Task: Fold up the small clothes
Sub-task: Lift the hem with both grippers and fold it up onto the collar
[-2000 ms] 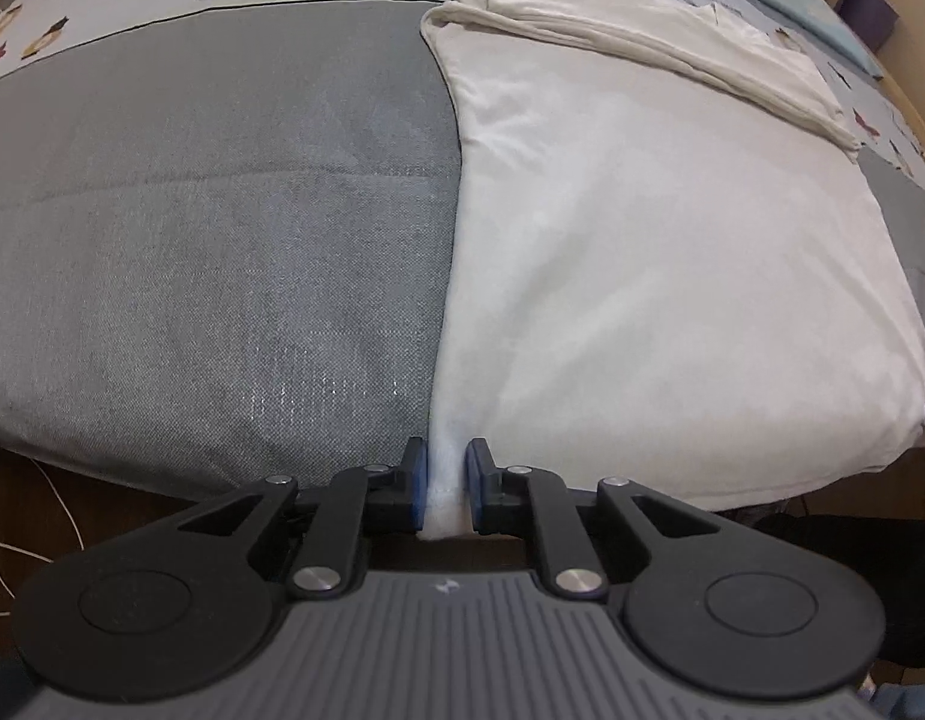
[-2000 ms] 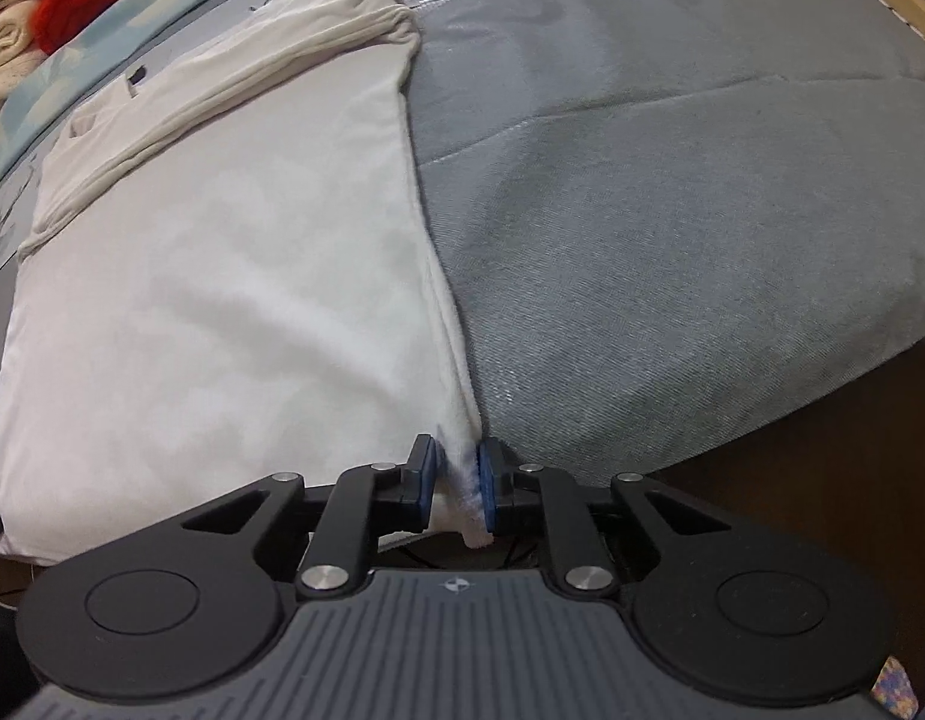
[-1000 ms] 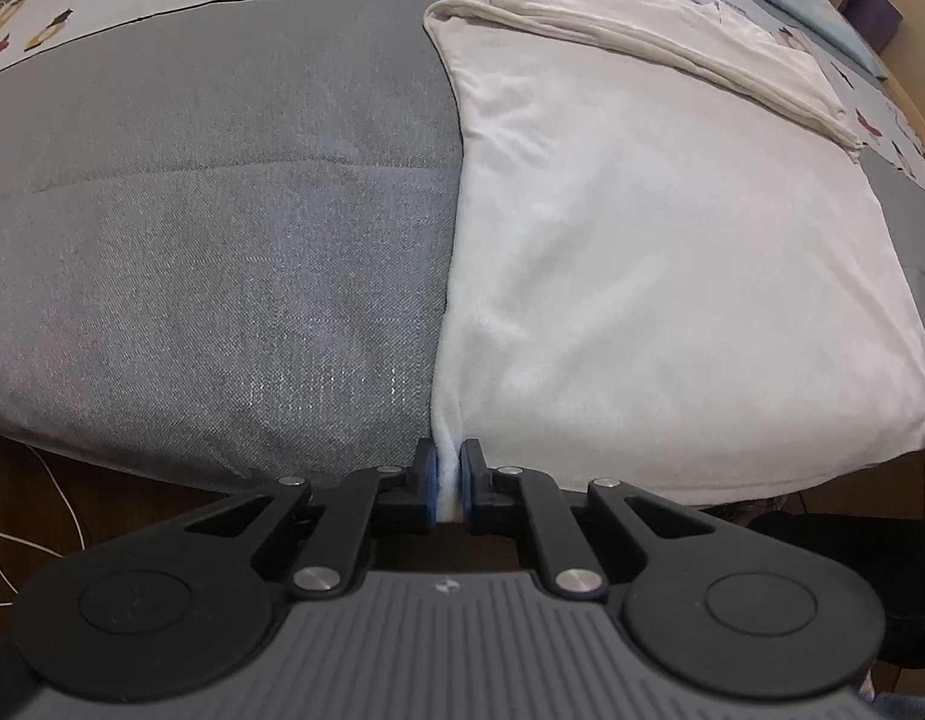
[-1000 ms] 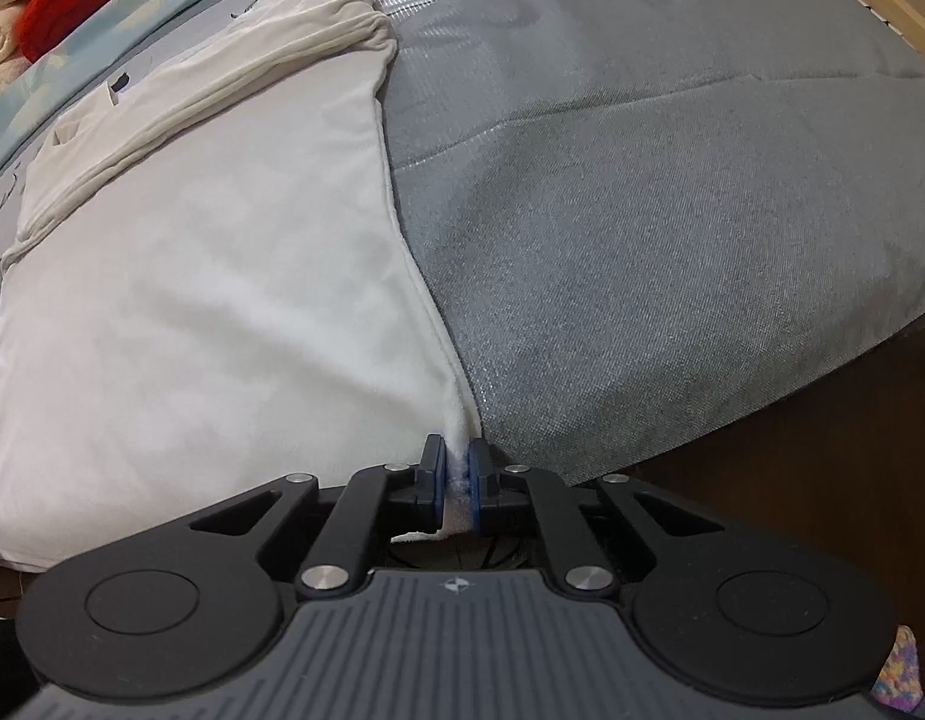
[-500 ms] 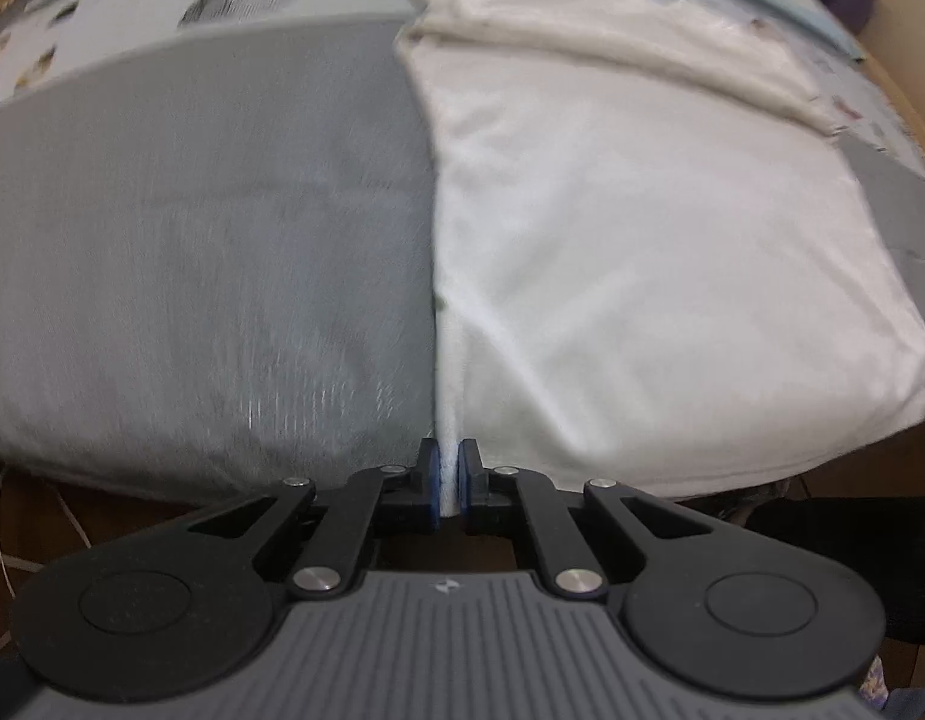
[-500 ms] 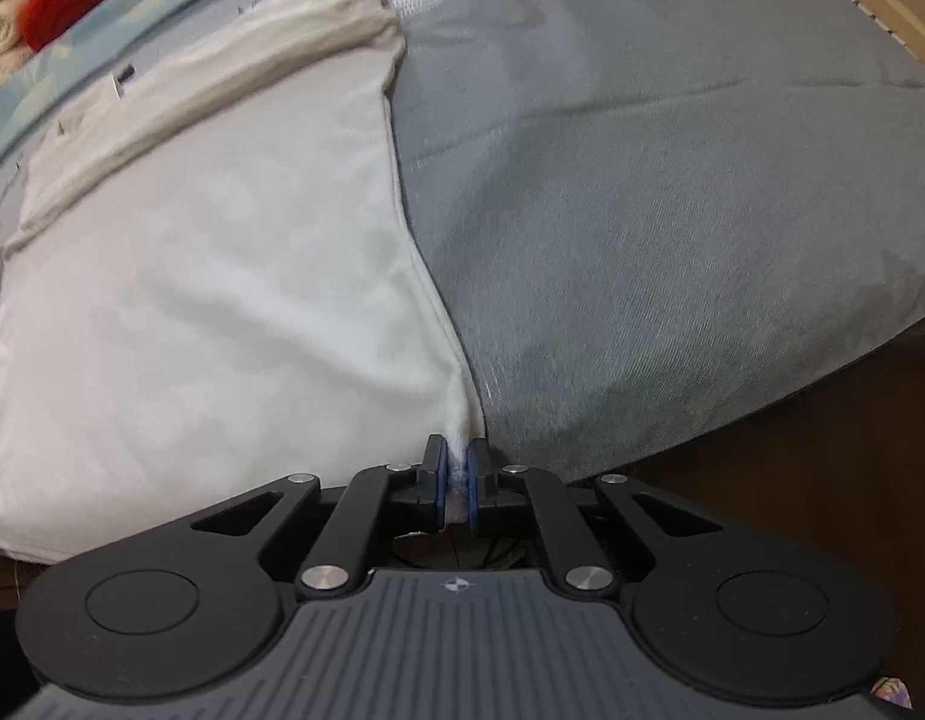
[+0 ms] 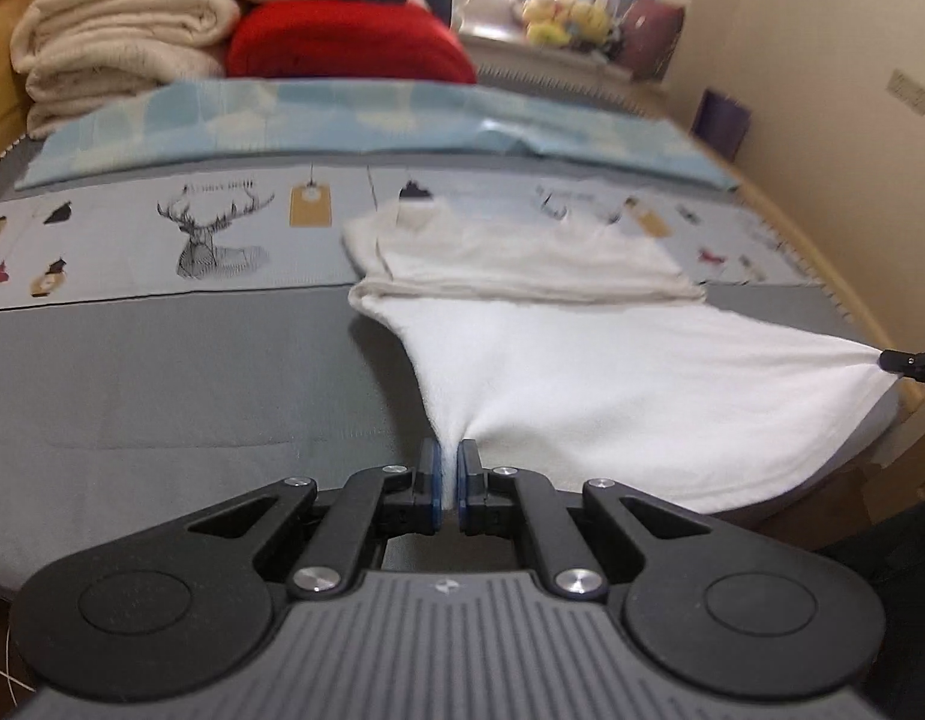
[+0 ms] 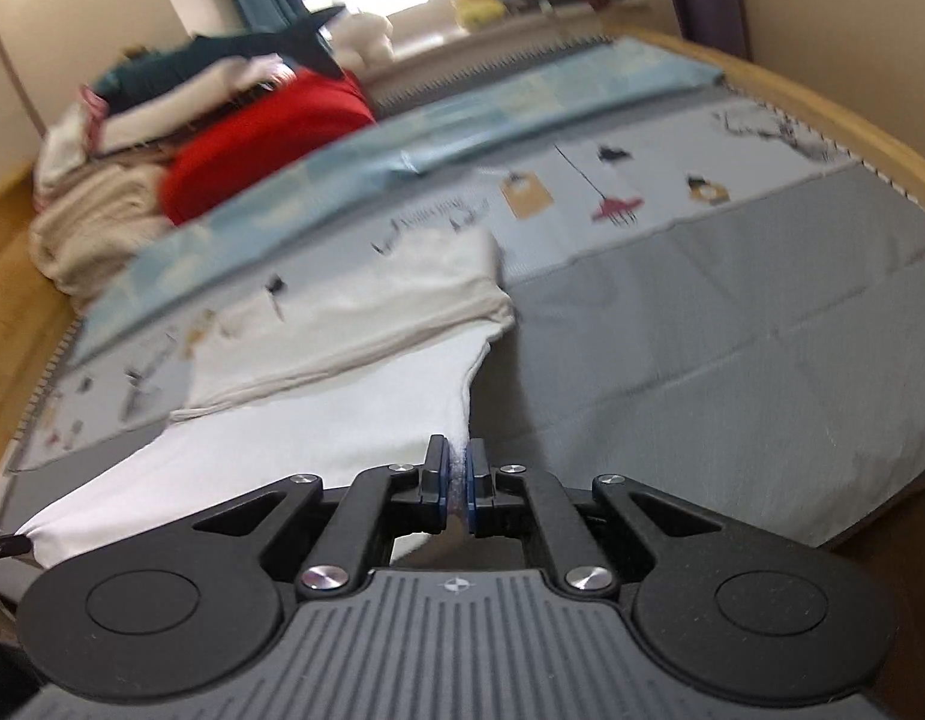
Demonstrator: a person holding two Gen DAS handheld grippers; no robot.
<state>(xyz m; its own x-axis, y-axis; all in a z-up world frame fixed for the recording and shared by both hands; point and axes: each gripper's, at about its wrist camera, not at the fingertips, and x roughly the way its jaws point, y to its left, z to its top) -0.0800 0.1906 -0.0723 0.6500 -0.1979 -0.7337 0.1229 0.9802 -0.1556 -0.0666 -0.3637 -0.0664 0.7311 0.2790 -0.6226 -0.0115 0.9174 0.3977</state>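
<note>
A white garment (image 7: 612, 384) lies on the grey bedcover (image 7: 162, 396), its far part folded over in a thick band (image 7: 522, 270). My left gripper (image 7: 449, 483) is shut on the garment's near left corner, which is lifted off the bed and pulled taut. My right gripper (image 8: 456, 480) is shut on the near right corner of the same white garment (image 8: 318, 432), also raised. In the left wrist view the right gripper's tip (image 7: 909, 363) shows at the far right edge, pinching the other corner. The hem between the two corners hangs stretched.
Folded cream blankets (image 7: 120, 42) and a red cushion (image 7: 342, 42) are stacked at the bed's head. A light blue sheet (image 7: 372, 120) and a printed strip with a deer (image 7: 204, 234) lie beyond the garment. A wooden bed frame (image 8: 822, 114) runs along the right.
Both grippers have risen with the garment's near corners, lifting the hem off the bed. Both views have tilted up, so the head of the bed and the window are in sight.
</note>
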